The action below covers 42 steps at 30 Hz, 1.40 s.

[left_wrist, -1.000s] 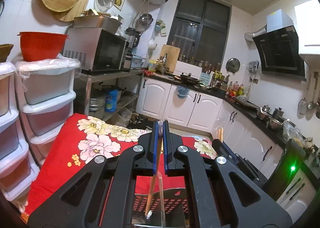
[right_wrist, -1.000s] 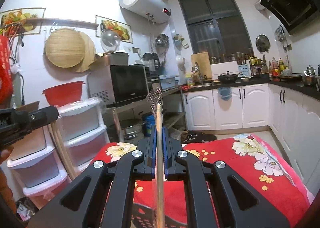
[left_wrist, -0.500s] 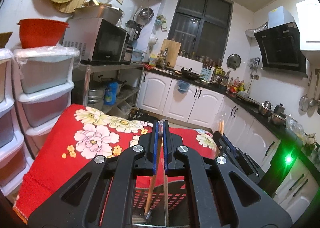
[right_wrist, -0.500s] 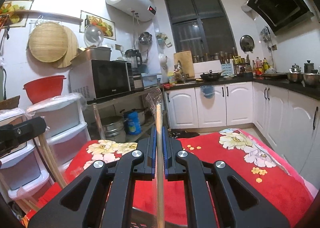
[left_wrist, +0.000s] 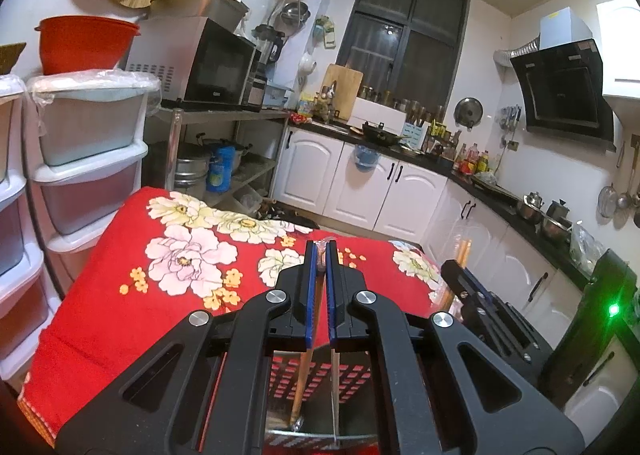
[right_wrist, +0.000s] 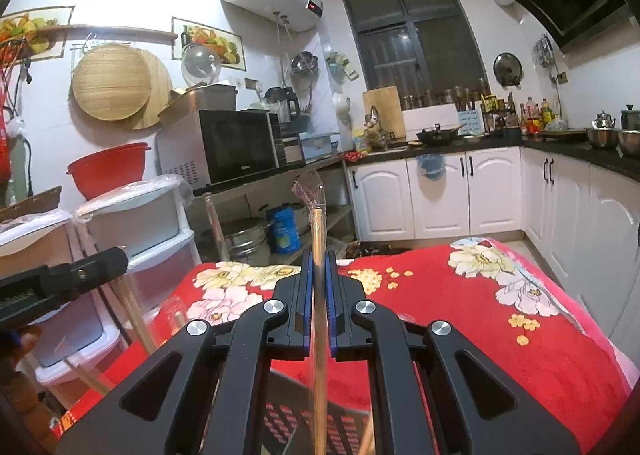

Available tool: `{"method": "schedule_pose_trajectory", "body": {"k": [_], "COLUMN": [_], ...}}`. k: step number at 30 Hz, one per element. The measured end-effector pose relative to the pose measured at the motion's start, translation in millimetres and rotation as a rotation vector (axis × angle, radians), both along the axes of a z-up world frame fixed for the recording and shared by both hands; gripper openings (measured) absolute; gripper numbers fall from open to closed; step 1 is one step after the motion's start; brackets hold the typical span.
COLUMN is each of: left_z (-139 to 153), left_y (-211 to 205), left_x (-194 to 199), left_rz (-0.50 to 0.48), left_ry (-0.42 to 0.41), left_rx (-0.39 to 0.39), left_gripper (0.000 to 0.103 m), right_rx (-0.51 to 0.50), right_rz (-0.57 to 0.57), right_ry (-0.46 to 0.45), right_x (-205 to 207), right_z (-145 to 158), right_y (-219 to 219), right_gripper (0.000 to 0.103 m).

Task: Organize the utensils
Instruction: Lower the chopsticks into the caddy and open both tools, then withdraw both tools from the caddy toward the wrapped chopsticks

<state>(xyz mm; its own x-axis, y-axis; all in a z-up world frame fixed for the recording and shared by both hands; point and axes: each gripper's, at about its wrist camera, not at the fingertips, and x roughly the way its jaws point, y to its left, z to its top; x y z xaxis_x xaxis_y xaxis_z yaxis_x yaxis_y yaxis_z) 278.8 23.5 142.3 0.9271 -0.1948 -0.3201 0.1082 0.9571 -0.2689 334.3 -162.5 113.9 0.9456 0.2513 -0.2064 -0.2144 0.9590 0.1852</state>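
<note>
My left gripper [left_wrist: 320, 251] is shut on a pair of wooden chopsticks in clear plastic wrap [left_wrist: 306, 371], which hang down between the arms toward a black perforated basket [left_wrist: 348, 375]. My right gripper [right_wrist: 319, 259] is shut on another wrapped pair of chopsticks [right_wrist: 319, 231], upright, with the crinkled wrap end sticking above the fingertips. The right gripper also shows at the right of the left wrist view [left_wrist: 464, 275], and the left gripper at the left of the right wrist view [right_wrist: 68, 279]. Both are held above a table with a red floral cloth [left_wrist: 192, 255].
White plastic drawers [left_wrist: 88, 159] with a red bowl on top stand left of the table. A metal rack with a microwave [left_wrist: 200, 63] is behind. White cabinets and a dark counter [left_wrist: 400, 183] run along the far wall and right side.
Both views have tilted down a little, showing more of the red cloth. Both grippers stay shut on their chopsticks.
</note>
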Motion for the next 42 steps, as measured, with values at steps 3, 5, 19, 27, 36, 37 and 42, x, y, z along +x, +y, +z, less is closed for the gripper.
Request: {"method": "schedule_pose_trajectory", "body": {"k": [3, 5, 19, 27, 36, 37, 42], "left_z": [-3.4, -5.0, -10.2, -12.8, -9.3, -9.0, -11.0], "left_y": [-0.1, 0.5, -3.6, -6.2, -6.6, -7.3, -8.9], "left_x": [-3.7, -5.2, -20.0, -28.2, -45.3, -47.5, -59.7], "left_rz": [-0.008, -0.011, -0.019, -0.03, -0.044, -0.045, -0.058], "left_ry": [0.015, 0.026, 0.078, 0.105, 0.113, 0.113, 0.118], "left_rx": [-0.004, -0.005, 0.014, 0.019, 0.005, 0.005, -0.001], "left_gripper": [0.001, 0.001, 0.001, 0.008, 0.032, 0.035, 0.049], "right_rx": [0.004, 0.007, 0.001, -0.009, -0.014, -0.015, -0.015], "right_rz": [0.012, 0.025, 0.058, 0.066, 0.068, 0.069, 0.079], "right_ry": [0.013, 0.023, 0.1, 0.112, 0.119, 0.12, 0.126], "right_x": [-6.4, -10.7, -33.9, -49.9, -65.9, -68.3, -80.9], "right_z": [3.1, 4.4, 7.4, 8.9, 8.0, 7.8, 6.4], "right_y": [-5.3, -8.4, -25.6, -31.2, -40.2, -40.9, -44.5], "right_gripper": [0.007, 0.007, 0.019, 0.034, 0.043, 0.044, 0.049]}}
